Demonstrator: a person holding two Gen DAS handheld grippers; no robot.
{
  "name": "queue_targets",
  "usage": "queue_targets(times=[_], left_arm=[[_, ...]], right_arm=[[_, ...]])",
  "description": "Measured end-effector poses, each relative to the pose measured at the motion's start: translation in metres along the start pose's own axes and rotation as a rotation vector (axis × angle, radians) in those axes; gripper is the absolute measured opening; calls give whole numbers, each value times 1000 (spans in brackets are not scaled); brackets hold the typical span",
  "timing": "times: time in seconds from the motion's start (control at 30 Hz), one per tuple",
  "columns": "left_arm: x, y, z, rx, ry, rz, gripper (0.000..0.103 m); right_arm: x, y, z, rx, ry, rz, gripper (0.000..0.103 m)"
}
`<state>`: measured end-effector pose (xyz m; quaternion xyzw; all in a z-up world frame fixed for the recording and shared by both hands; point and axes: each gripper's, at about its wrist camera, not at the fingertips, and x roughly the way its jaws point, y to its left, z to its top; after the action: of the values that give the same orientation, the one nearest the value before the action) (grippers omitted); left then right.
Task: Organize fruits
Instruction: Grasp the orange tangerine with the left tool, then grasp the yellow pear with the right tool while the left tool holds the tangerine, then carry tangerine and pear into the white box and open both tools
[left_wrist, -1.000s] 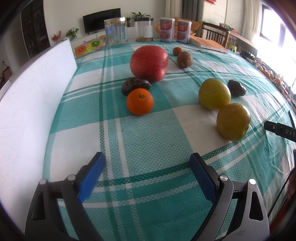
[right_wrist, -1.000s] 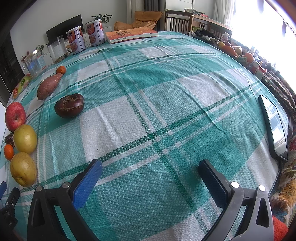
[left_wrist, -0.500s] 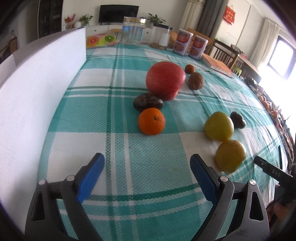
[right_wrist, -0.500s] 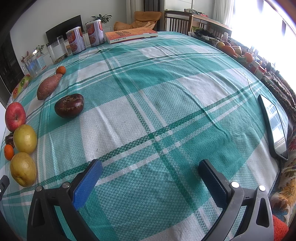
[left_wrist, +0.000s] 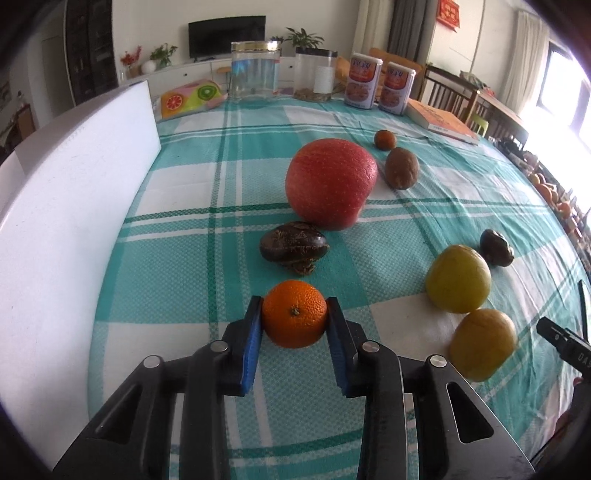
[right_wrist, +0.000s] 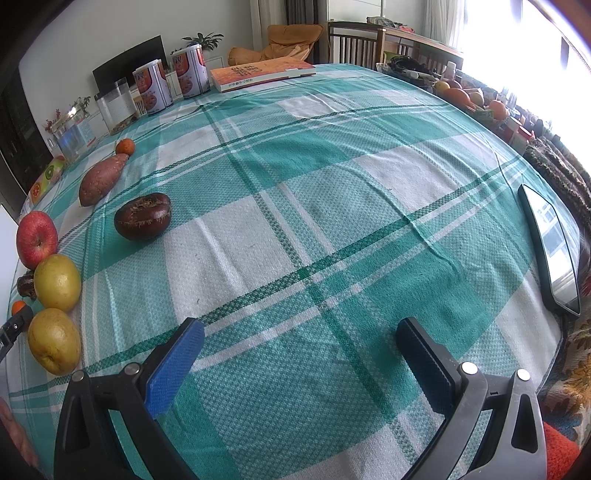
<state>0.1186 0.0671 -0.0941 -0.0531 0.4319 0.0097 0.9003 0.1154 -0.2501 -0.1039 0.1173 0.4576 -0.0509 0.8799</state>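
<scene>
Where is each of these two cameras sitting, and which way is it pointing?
Left wrist: rides on the left gripper, looking down along its fingers at the orange they clamp, with the apple beyond; the right gripper's tip shows at the right edge.
Right wrist: rides on the right gripper, fingers open over bare tablecloth, fruit along its left edge; a bit of the left gripper shows there.
Shared: both see the apple, two yellow fruits, the cans and the book.
</scene>
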Motion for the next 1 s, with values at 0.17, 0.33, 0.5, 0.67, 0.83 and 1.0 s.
queue_targets(times=[0.17, 0.33, 0.5, 0.67, 0.83, 1.0], left_arm=[[-31, 3, -23, 8, 27, -53, 34], [-63, -3, -34, 34, 23, -92, 34], [-89, -1, -43, 45, 17, -118, 34], [-122, 13, -50, 12, 5, -172, 34], [-173, 48, -40, -72, -36, -254, 33], [-211, 115, -32, -160, -106, -112, 34]], right_arm=[[-33, 37, -10, -141, -64, 471, 103], [-23, 109, -26, -300, 19, 562, 95], [0, 136, -29, -300, 67, 470, 57], [-15, 104, -36, -201, 83, 534, 50], [-48, 113, -46, -157, 150, 710, 50], [-110, 209, -59, -336, 158, 925, 50]])
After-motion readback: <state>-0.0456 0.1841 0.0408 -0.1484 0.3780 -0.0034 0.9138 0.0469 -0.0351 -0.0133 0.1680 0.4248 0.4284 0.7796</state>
